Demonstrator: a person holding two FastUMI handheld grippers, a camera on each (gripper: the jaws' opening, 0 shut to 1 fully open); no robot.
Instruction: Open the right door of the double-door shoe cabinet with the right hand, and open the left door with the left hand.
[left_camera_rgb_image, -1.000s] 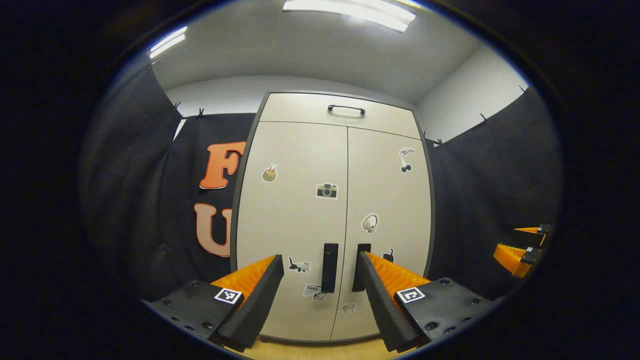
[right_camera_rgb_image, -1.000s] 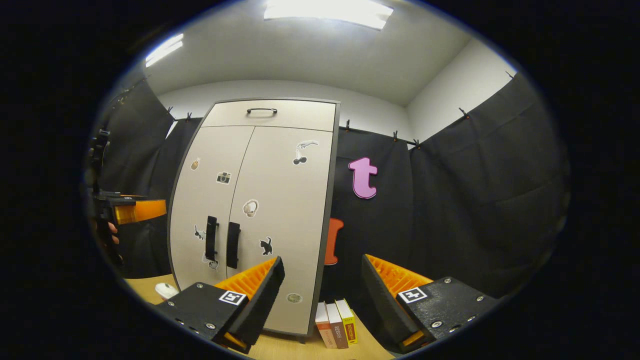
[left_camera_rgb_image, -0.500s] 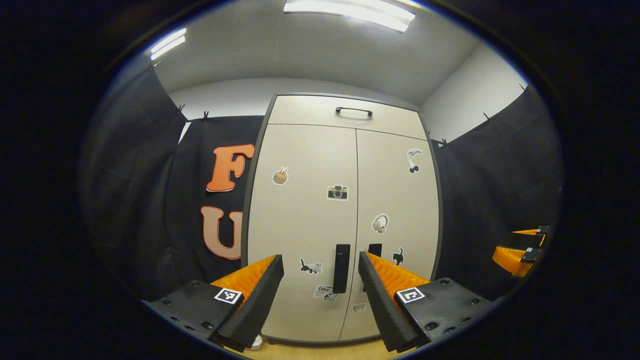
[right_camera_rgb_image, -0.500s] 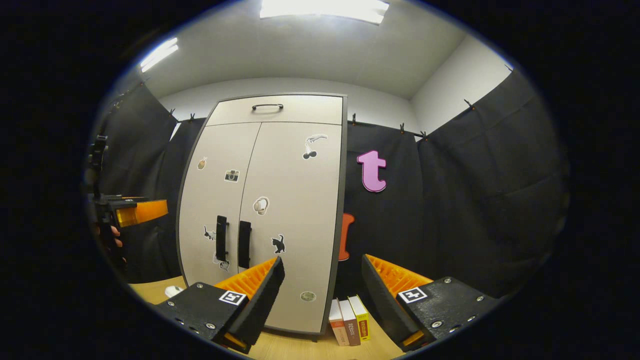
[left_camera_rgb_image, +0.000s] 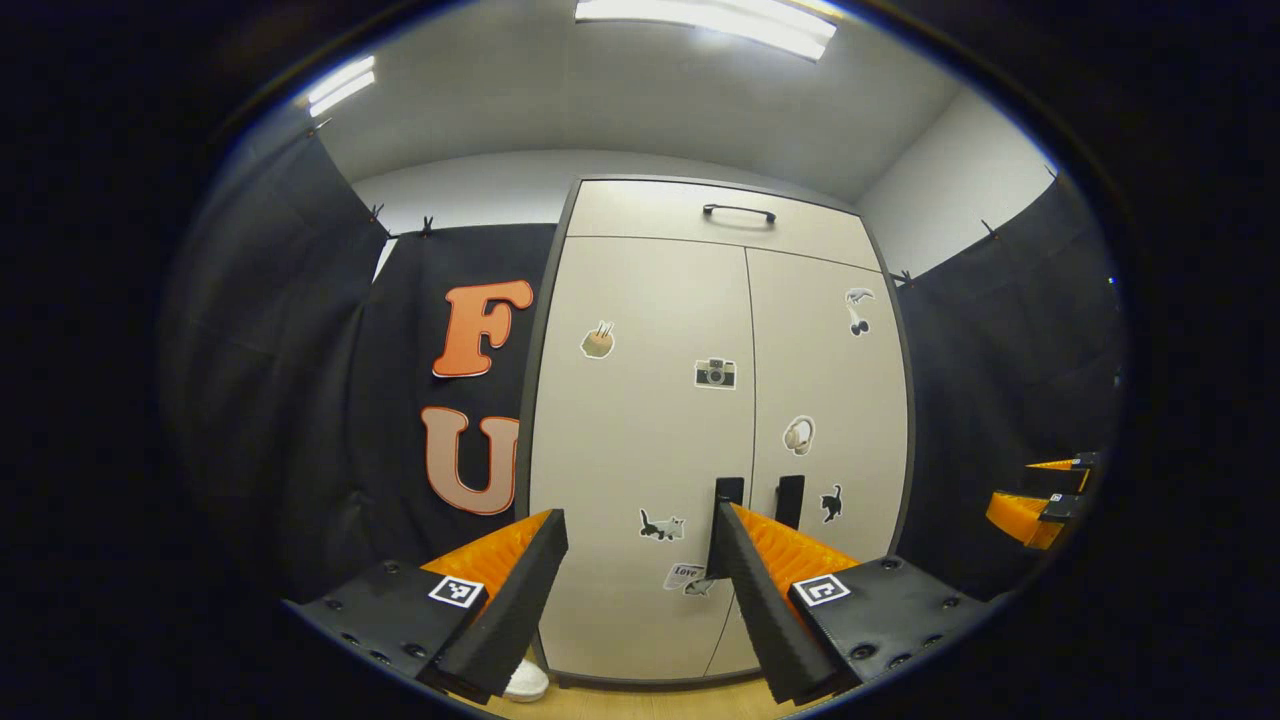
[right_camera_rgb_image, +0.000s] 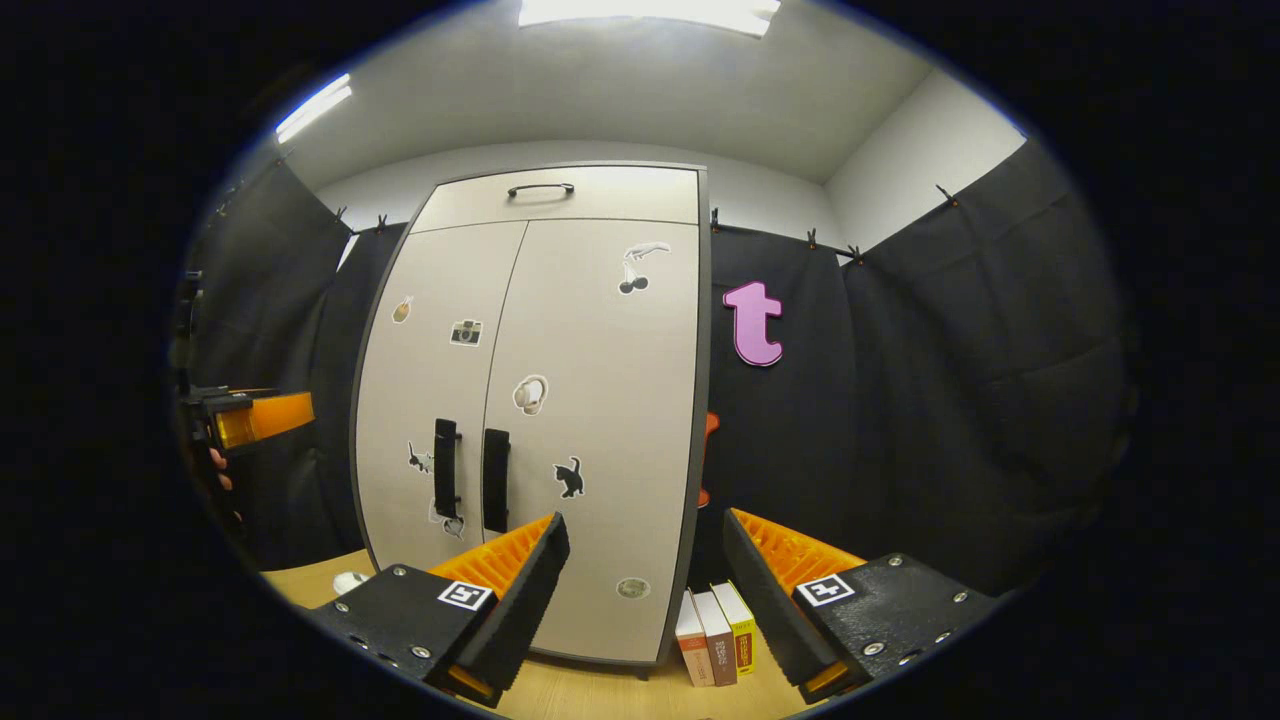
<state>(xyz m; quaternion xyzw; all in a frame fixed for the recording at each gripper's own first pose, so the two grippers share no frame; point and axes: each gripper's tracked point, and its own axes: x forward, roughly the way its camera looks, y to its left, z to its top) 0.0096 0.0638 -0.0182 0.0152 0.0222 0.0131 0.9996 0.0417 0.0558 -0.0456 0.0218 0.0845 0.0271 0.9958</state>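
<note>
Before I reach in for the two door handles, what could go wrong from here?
The handles stand side by side at the seam, so a wide-open right gripper could snag the left door's handle too. The right gripper points right of its handle, so it must swing left. The books beside the cabinet may be hit if the right door swings fully open.

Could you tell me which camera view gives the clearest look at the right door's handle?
The right gripper view: the right door's handle stands unobstructed there, visible along its whole length. In the left gripper view the same handle sits smaller, its lower end hidden behind that hand-held gripper's finger.
</note>
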